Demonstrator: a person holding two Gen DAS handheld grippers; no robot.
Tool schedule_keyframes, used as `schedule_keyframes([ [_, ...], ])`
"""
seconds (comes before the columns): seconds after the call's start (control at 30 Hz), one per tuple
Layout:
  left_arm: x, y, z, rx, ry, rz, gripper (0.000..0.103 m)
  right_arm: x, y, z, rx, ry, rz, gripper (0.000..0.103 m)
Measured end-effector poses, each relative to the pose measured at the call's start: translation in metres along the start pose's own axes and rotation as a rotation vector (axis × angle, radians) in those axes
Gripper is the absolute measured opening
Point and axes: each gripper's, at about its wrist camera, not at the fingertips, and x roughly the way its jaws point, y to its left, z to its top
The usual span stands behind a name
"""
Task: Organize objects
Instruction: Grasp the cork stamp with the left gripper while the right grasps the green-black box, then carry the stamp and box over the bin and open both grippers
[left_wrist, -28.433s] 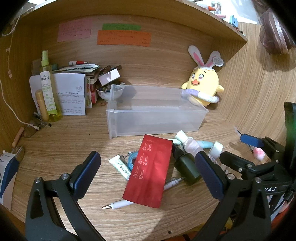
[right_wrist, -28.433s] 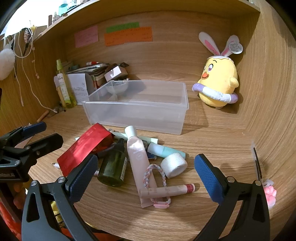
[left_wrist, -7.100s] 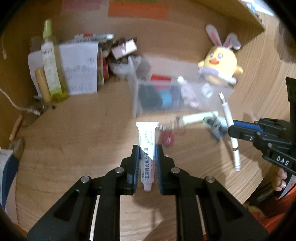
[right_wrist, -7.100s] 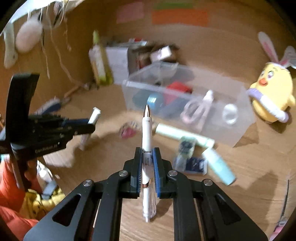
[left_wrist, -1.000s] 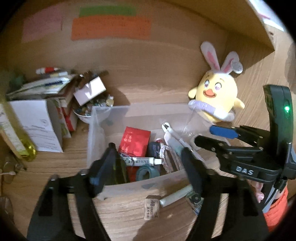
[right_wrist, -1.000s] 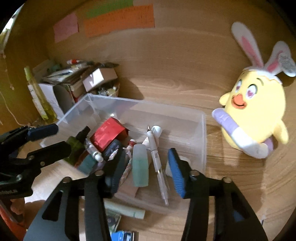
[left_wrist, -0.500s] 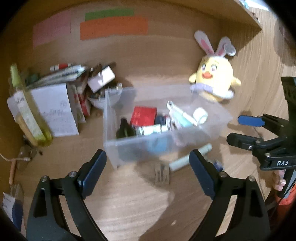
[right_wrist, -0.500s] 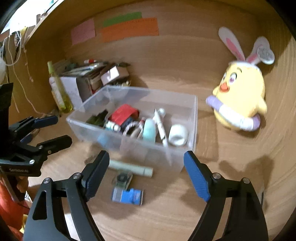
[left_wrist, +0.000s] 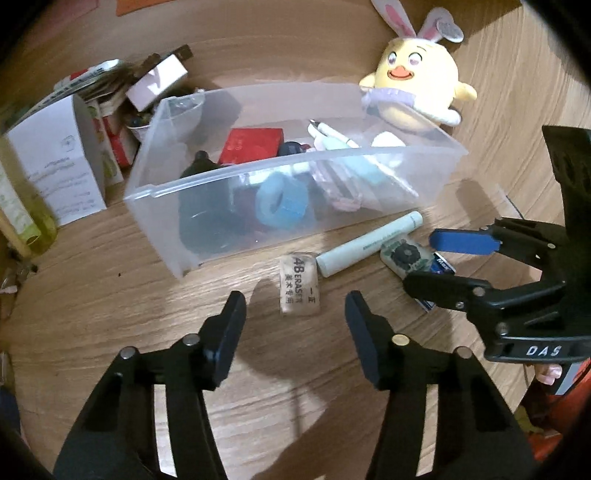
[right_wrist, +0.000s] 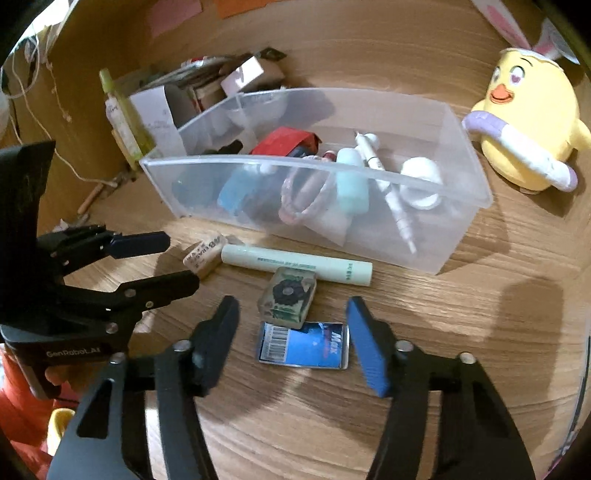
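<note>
Both grippers' jaws spread, clear bin (right_wrist: 461, 236) holding pen (right_wrist: 384, 184), red packet (left_wrist: 253, 142), blue tape roll (left_wrist: 282, 199)

Home desk nook: wooden desk (right_wrist: 480, 314), plush chick (right_wrist: 524, 122), sticky notes (right_wrist: 173, 7), toiletries bin (right_wrist: 461, 206)

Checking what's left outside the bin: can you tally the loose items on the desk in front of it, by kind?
Eraser: 1
Green tube: 1
Floral block: 1
Blue packet: 1
Total: 4, all lying outside the bin
</note>
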Motion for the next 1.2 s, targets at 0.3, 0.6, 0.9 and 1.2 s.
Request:
schedule_keyframes([
  [0.3,0.016,0.001,0.008,-0.004,0.019,-0.003,0.023,0.007,0.007,0.000,-0.047,-0.007,-0.023,0.022],
  [0.6,-0.008,0.010,-0.007,-0.048,-0.021,0.003,0.023,-0.021,0.003,-0.006,-0.019,-0.080,-0.009,0.022],
  [0.9,-0.051,0.021,-0.001,-0.118,-0.165,-0.029,0.023,-0.072,-0.003,0.011,0.026,-0.222,-0.010,0.022],
  [1.2,-0.084,0.021,0.037,-0.112,-0.315,-0.030,0.023,-0.101,-0.001,0.048,0.015,-0.331,-0.049,0.022],
])
